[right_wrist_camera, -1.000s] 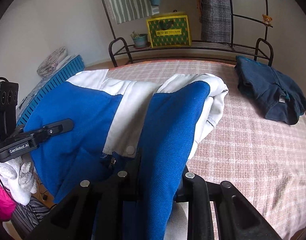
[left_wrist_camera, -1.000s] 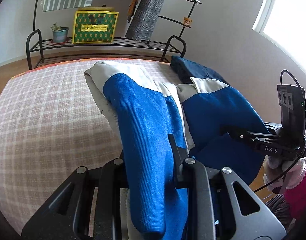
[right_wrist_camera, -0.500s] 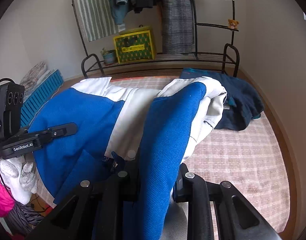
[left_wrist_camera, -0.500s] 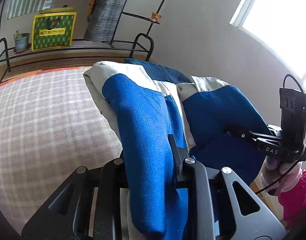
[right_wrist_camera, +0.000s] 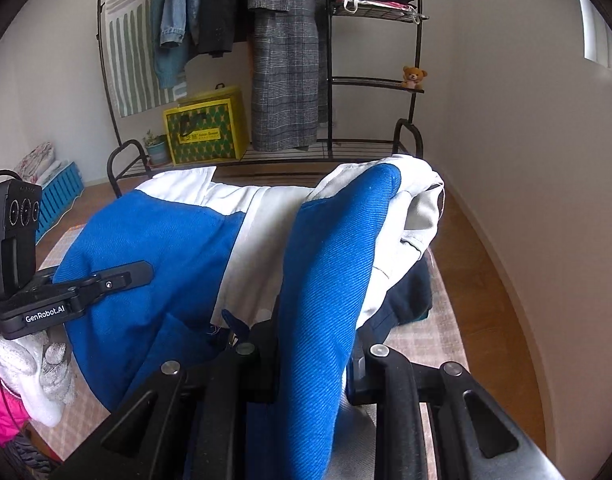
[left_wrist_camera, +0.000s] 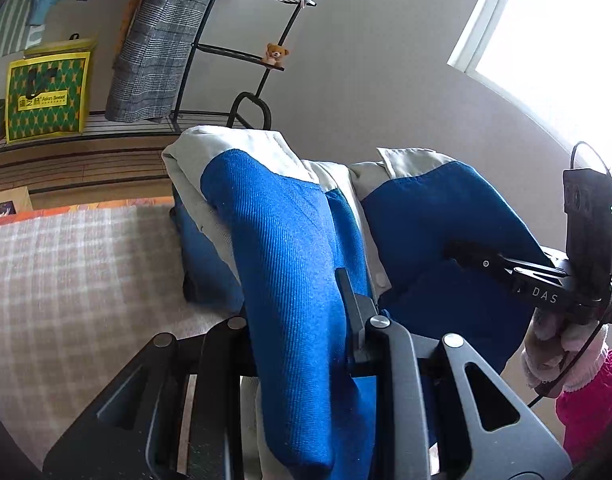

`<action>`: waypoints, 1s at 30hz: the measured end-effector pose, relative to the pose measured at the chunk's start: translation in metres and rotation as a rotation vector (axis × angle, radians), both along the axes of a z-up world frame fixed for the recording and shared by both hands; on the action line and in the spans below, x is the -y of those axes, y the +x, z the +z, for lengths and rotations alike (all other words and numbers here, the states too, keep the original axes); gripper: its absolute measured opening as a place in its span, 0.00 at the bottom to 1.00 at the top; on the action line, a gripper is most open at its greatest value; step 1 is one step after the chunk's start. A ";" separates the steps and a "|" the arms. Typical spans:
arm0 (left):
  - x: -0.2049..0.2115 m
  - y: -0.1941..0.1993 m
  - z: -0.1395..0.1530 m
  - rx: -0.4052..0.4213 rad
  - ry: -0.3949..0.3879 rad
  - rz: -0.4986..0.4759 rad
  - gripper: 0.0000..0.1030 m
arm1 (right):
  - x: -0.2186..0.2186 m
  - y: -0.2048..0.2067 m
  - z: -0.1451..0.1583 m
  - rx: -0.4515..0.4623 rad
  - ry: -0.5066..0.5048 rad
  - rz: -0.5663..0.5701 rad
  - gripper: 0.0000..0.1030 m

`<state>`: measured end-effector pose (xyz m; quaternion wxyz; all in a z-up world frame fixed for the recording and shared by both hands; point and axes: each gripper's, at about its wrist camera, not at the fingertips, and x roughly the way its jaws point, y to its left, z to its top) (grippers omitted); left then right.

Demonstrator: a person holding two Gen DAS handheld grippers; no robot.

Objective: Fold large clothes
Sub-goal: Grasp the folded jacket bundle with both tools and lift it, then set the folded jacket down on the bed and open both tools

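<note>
Two grippers, left gripper [left_wrist_camera: 301,320] and right gripper [right_wrist_camera: 306,344], each clamped on blue-white jacket [right_wrist_camera: 177,240].

The large folded garment of thick royal-blue ribbed cloth with off-white panels [left_wrist_camera: 289,248] hangs lifted above the checked surface, bunched in two humps. Its white end [right_wrist_camera: 418,200] droops over a dark navy piece.

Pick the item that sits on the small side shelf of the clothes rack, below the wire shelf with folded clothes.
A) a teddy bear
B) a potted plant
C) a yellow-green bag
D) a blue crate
A: a small teddy bear sits alone on that shelf of the rack; the left wrist view shows it too.
</note>
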<state>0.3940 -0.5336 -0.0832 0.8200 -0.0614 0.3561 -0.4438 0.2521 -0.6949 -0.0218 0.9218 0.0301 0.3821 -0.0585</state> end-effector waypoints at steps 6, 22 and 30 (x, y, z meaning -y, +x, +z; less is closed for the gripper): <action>0.048 0.057 -0.006 0.025 -0.033 0.039 0.22 | 0.043 0.067 0.000 0.031 -0.028 -0.020 0.20; 0.077 0.162 -0.114 -0.112 0.107 0.203 0.53 | 0.138 0.181 -0.122 -0.194 0.001 -0.255 0.57; 0.072 0.141 -0.096 -0.022 0.167 0.198 0.56 | 0.145 0.153 -0.113 -0.125 0.021 -0.311 0.58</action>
